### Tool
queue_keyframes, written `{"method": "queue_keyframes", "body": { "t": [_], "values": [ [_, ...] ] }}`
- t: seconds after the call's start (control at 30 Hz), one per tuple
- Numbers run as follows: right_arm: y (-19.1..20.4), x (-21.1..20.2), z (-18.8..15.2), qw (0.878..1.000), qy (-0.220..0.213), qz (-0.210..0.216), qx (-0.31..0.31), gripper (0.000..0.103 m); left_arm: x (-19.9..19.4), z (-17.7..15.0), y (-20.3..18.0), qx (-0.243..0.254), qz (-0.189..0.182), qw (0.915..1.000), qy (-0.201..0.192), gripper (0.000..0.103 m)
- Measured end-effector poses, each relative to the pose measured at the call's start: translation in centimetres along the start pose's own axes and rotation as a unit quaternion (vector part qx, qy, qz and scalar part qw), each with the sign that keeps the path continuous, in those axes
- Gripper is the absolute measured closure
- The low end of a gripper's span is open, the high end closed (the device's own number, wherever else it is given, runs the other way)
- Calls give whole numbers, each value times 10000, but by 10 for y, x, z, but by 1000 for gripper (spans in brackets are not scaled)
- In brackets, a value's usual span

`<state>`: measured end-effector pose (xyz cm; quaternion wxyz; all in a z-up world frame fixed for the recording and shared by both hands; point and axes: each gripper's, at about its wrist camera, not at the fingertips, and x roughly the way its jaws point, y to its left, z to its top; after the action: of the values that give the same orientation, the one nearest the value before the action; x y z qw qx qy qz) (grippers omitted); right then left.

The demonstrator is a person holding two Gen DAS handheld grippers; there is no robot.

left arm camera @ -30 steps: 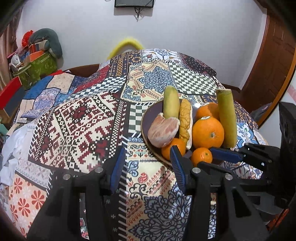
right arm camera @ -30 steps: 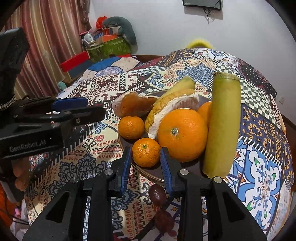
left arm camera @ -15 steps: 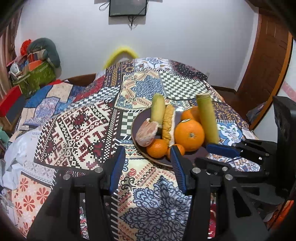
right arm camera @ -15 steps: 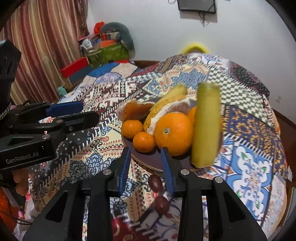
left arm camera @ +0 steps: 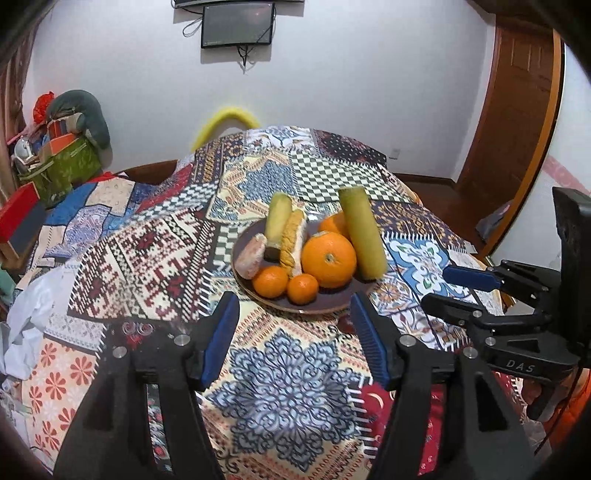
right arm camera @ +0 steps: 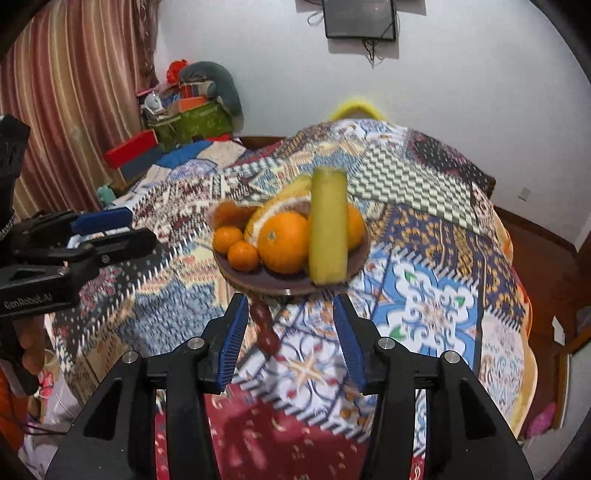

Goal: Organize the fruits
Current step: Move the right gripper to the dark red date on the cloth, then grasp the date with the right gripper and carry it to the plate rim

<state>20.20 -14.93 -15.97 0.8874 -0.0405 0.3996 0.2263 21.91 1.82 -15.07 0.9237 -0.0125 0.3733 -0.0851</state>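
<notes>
A dark round plate [left arm camera: 325, 308] [right arm camera: 273, 286] sits on the patchwork cloth and holds a large orange [left arm camera: 328, 258] [right arm camera: 282, 242], small oranges [left arm camera: 271, 280] [right arm camera: 242, 254], a peeled citrus piece [left arm camera: 251, 253], a corn-like cob [left arm camera: 291, 240] and two green cylindrical fruits [left arm camera: 362, 236] [right arm camera: 328, 229]. My left gripper [left arm camera: 295, 332] is open and empty, in front of the plate. My right gripper [right arm camera: 288, 332] is open and empty, also back from the plate; it shows in the left wrist view [left arm camera: 461, 291]. Two dark red fruits [right arm camera: 264, 326] lie on the cloth in front of the plate.
The patchwork cloth [left arm camera: 147, 266] covers a round table. Boxes and a green bag [left arm camera: 62, 162] are piled at the far left. A wooden door [left arm camera: 517, 129] stands at the right. A screen [left arm camera: 238, 24] hangs on the white wall. Curtains [right arm camera: 74, 92] hang at the left.
Both grippers have pulled back and up from the plate. The right gripper, close around a small orange a second ago, has opened wider and is empty; the small orange stays on the plate.
</notes>
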Motion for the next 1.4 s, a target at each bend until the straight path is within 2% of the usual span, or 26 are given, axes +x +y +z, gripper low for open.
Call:
{"method": "queue_keyframes", "body": {
  "t": [0.47,0.57,0.67,0.7,0.93,1.3,1.4],
  "values": [
    [8,51,-23,9976,630,298,41,59,44,-37,-4,-86,-184,9978,636,41],
    [4,62,-24,9965,734,379,116,69,52,-41,-5,-65,-223,9970,732,41],
    [3,63,-22,9964,717,431,131,77,59,-43,-9,-12,-262,9962,826,45],
    [3,64,-22,9961,729,472,121,84,62,-43,-10,-6,-288,9959,861,45],
    [-2,56,-22,9967,603,518,174,85,73,-38,-23,51,-416,9941,1001,46],
    [-40,24,-19,9981,188,288,514,84,98,-25,-44,166,-491,9918,1166,47],
    [-45,22,-20,9978,151,293,572,84,106,-25,-51,288,-424,9913,1215,58]
  ]
}}
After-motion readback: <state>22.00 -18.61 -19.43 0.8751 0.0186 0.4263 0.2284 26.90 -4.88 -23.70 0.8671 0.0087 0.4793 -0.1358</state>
